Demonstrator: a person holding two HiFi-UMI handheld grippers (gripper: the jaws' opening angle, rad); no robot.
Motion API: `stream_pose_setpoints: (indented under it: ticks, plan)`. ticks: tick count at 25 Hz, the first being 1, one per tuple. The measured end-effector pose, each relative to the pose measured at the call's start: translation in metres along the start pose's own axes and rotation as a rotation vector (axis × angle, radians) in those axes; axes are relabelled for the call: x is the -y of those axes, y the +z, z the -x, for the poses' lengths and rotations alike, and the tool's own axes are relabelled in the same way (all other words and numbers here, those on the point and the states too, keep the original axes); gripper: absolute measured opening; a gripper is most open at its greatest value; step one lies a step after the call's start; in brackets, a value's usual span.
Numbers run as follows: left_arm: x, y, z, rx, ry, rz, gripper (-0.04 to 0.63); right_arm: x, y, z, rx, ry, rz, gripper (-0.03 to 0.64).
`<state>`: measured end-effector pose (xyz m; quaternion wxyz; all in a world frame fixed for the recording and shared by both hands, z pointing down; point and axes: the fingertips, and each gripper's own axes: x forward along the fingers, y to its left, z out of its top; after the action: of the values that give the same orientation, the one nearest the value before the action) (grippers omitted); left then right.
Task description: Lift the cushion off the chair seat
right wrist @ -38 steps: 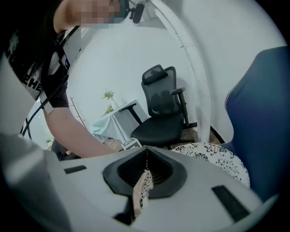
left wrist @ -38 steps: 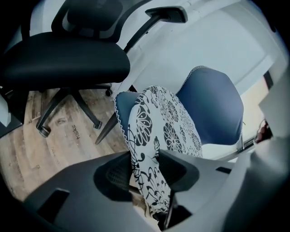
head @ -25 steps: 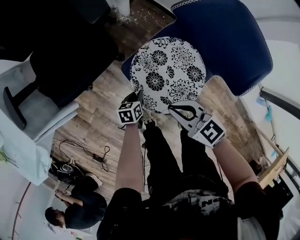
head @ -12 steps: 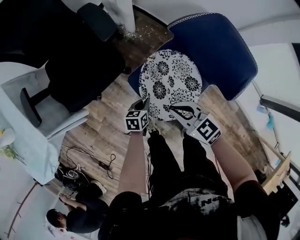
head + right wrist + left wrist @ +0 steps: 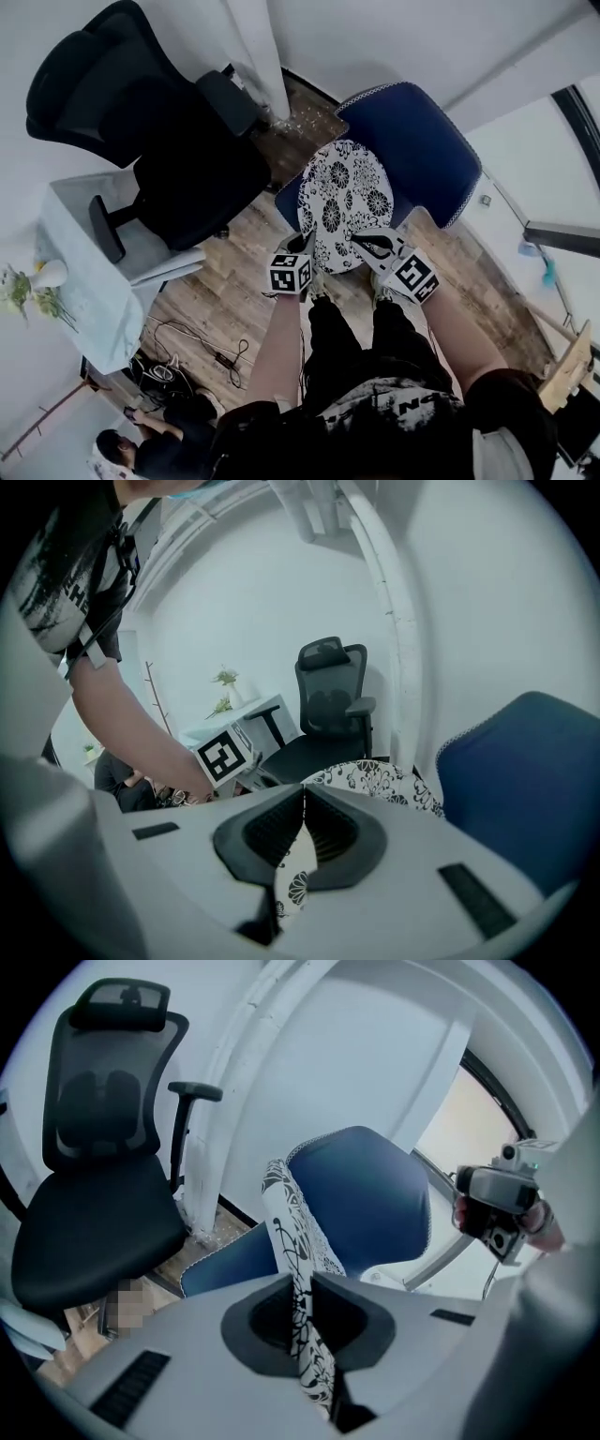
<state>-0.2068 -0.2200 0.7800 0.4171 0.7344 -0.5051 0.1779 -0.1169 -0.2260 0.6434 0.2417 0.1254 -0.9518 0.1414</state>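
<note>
1. Both forearms reach forward and down from the person's body. The left gripper (image 5: 300, 249) and right gripper (image 5: 368, 246) sit side by side on the near rim of the cushion (image 5: 342, 199)
2. The left jaws are clamped on the cushion's patterned edge, and the right jaws are pinched shut on the same rim
3. The cushion hangs tilted steeply, almost on edge, in front of the blue chair (image 5: 427, 141). I cannot tell whether its far edge touches the seat
4. A black office chair (image 5: 178, 150) stands close on the left and a white table (image 5: 89, 281) lies beyond it. A wall is behind the blue chair, and bare wood floor (image 5: 225, 291) lies under the hands
5. Compared with a second ago, both grippers are higher and the cushion has tipped up from lying flat on the seat
</note>
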Motion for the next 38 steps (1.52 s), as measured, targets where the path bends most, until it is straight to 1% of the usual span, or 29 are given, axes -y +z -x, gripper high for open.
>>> stream_pose_setpoints:
  ticks: [6, 12, 18, 22, 25, 29, 32, 36, 38]
  plan:
    - [0.034, 0.036, 0.033, 0.054, 0.015, -0.06, 0.026, 0.012, 0.017, 0.04, 0.043, -0.071, -0.017, 0.017]
    - [0.07, 0.077, 0.07, 0.139, 0.034, -0.111, 0.025, 0.017, 0.038, 0.066, 0.097, -0.093, -0.026, 0.017]
    - [0.092, 0.108, 0.105, 0.2, 0.044, -0.2, 0.025, 0.016, 0.072, 0.082, 0.14, -0.079, 0.019, 0.017]
    - [0.105, 0.125, 0.128, 0.246, 0.047, -0.232, 0.025, 0.02, 0.086, 0.097, 0.189, -0.065, -0.018, 0.017]
    - [0.115, 0.136, 0.142, 0.281, 0.055, -0.253, 0.025, 0.022, 0.092, 0.108, 0.204, -0.062, -0.021, 0.017]
    - [0.136, 0.152, 0.16, 0.337, 0.058, -0.27, 0.025, 0.019, 0.101, 0.122, 0.213, -0.047, 0.001, 0.017]
    - [0.156, 0.159, 0.171, 0.367, 0.045, -0.299, 0.025, 0.012, 0.103, 0.134, 0.214, -0.036, 0.016, 0.017]
    - [0.17, 0.174, 0.183, 0.415, 0.049, -0.339, 0.025, 0.006, 0.12, 0.146, 0.238, -0.038, 0.073, 0.017]
    - [0.176, 0.177, 0.189, 0.429, 0.049, -0.347, 0.025, 0.004, 0.127, 0.154, 0.25, -0.045, 0.086, 0.017]
